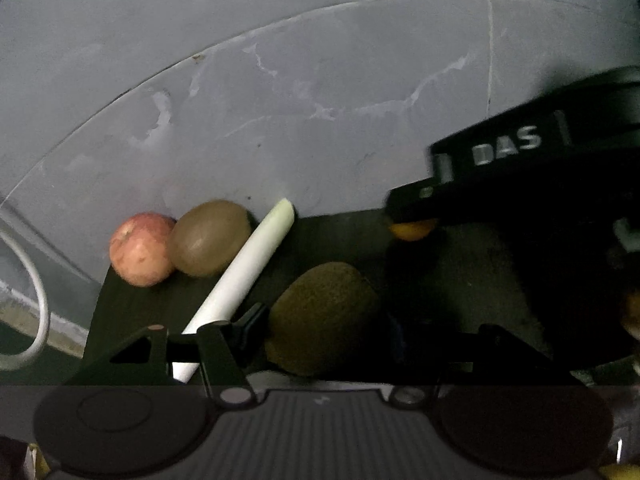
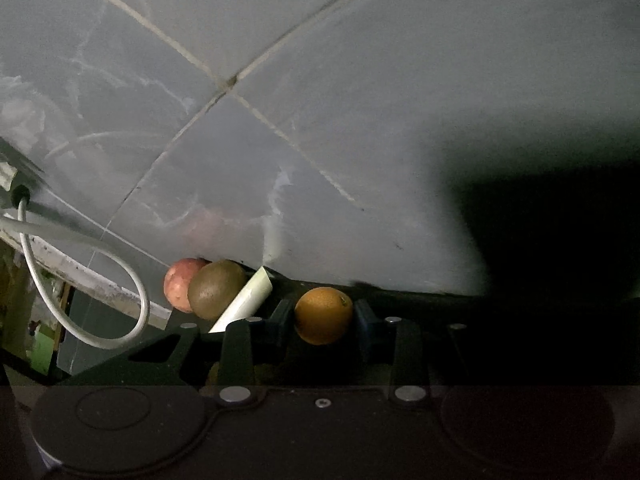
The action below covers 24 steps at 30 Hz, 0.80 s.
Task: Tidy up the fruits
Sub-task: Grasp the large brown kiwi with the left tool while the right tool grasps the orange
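In the left wrist view, my left gripper (image 1: 324,320) is shut on a brown kiwi (image 1: 320,316) held between its dark fingers. A pink apple (image 1: 140,250), a second kiwi (image 1: 210,238) and a pale green-white stalk (image 1: 248,276) lie on a black mat (image 1: 132,300) against the wall. The right gripper's black body (image 1: 520,184) crosses the right side above an orange (image 1: 412,229). In the right wrist view, my right gripper (image 2: 323,316) is shut on the orange (image 2: 324,315). The apple (image 2: 178,286), kiwi (image 2: 216,290) and stalk (image 2: 246,300) lie to its left.
A grey marbled tile wall (image 1: 280,80) fills the background in both views. A white cable (image 2: 100,280) loops at the left by the wall's edge; it also shows in the left wrist view (image 1: 36,300). Something yellow (image 1: 620,472) sits at the bottom right corner.
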Tool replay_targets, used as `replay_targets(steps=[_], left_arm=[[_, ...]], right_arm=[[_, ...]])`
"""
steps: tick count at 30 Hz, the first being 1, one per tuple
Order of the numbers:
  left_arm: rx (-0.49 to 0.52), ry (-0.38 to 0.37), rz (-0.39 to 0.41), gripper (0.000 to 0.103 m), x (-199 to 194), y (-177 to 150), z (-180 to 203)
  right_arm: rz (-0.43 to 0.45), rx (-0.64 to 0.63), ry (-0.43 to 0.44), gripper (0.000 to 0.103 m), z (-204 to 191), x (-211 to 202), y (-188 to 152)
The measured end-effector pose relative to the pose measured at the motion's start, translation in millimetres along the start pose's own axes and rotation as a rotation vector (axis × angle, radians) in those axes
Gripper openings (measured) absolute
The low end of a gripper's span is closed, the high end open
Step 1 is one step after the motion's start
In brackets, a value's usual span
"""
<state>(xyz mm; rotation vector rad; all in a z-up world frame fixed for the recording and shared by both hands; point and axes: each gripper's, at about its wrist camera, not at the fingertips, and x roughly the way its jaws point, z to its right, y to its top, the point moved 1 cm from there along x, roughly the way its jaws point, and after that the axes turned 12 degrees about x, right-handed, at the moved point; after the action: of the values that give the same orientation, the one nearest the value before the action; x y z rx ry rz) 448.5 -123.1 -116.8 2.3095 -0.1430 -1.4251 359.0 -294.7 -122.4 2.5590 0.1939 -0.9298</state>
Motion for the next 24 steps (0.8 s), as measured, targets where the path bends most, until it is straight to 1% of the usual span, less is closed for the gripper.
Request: replay_targets(steps=[6, 12, 17, 19, 24], left_arm=[[-0.067, 0.044, 0.017, 0.064, -13.5, -1.3, 1.5], [-0.169, 0.055, 0.073, 0.064, -40.1, -6.8, 2.2], [-0.267, 0.044, 0.140, 0.064, -70.8, -19.2, 3.7], [-0.299, 0.038, 0.155, 0.064, -79.2, -24.1, 6.8], [-0.341, 0.031, 0.188, 0.064, -112.9, -39.8, 25.4]], right_arm=[[0.021, -0.013, 0.000, 0.035, 8.8, -21.4, -2.4], [0.033, -0.034, 0.006, 0.035, 19.0, -45.6, -8.0], [0.014, -0.078, 0.010, 0.035, 26.2, -63.0, -20.5], [0.002, -0.099, 0.013, 0.035, 28.0, -69.0, -26.5], [-0.039, -0.168, 0.042, 0.035, 27.4, -83.0, -43.0]])
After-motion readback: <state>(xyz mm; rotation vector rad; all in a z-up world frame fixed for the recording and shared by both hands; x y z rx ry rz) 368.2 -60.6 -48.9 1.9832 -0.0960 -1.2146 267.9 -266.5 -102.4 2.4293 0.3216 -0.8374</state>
